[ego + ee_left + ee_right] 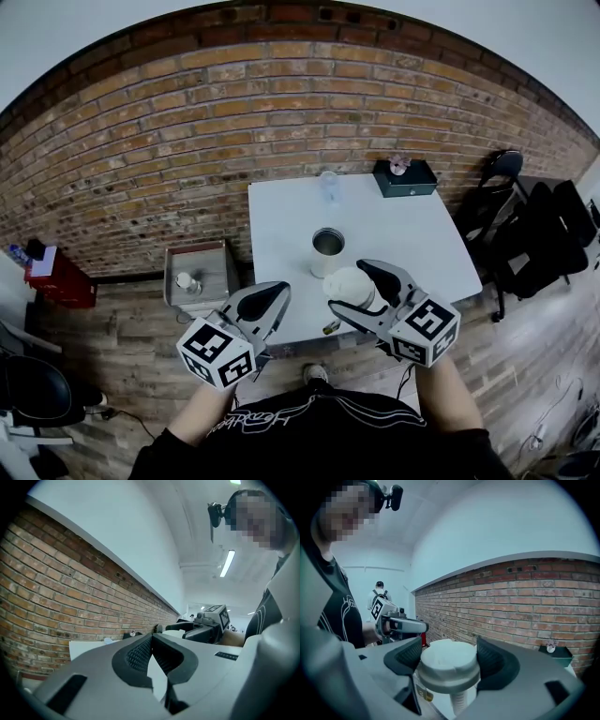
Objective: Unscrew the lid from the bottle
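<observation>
Left gripper (275,294) level, jaws together, empty. Right gripper (352,288) tilted slightly down, jaws clamped on lid (348,283).

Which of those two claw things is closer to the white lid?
Right. The right gripper holds the white lid clamped between its jaws. The left gripper is shut and empty, off to the lid's left, not touching it.

matt white plastic lid (449,660), rough brick wall (234,122)
</observation>
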